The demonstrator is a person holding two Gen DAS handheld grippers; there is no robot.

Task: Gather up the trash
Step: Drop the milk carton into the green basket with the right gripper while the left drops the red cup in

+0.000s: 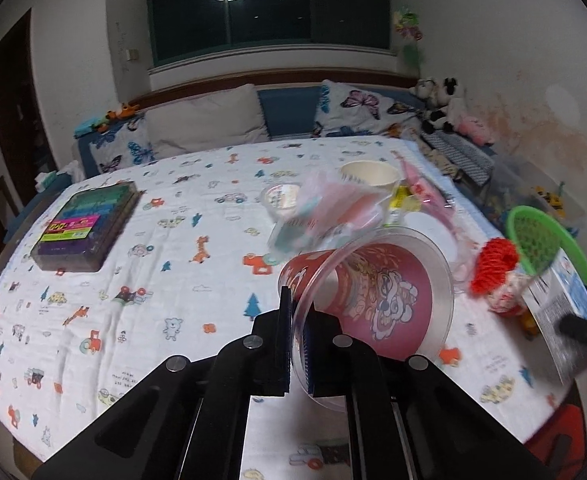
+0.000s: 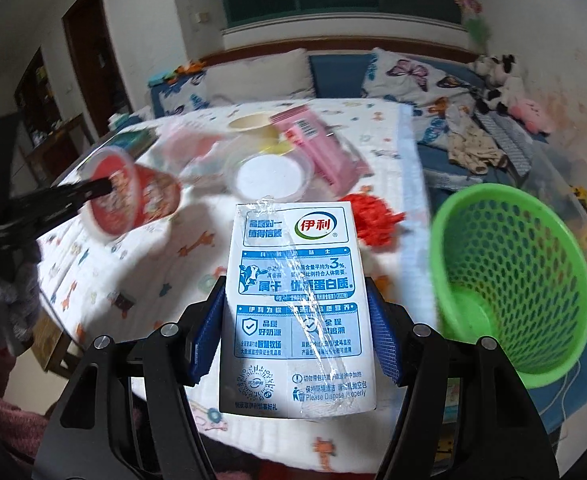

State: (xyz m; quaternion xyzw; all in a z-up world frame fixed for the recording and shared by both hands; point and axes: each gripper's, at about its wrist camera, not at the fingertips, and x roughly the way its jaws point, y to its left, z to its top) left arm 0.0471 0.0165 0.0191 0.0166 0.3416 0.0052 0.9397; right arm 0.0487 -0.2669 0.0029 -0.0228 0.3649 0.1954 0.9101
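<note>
My left gripper [image 1: 298, 332] is shut on the rim of a red printed plastic cup [image 1: 373, 292], held tilted above the table; the cup also shows in the right wrist view [image 2: 133, 196]. My right gripper [image 2: 297, 320] is shut on a white and blue milk carton [image 2: 297, 300], held above the table's near edge; the carton shows at the right in the left wrist view [image 1: 561, 312]. A green mesh basket [image 2: 509, 280] stands to the right of the carton, off the table's edge. More trash lies behind: a paper cup [image 1: 369, 174], a clear lid [image 2: 271, 176], pink packaging [image 2: 317, 140], red netting [image 2: 373, 216].
The table is covered with a white cloth printed with cartoons [image 1: 153, 260]. A box of coloured items [image 1: 89, 224] lies at the left. A bed with pillows [image 1: 209, 120] and plush toys [image 1: 445, 104] stands behind, clothes [image 2: 473, 144] to the right.
</note>
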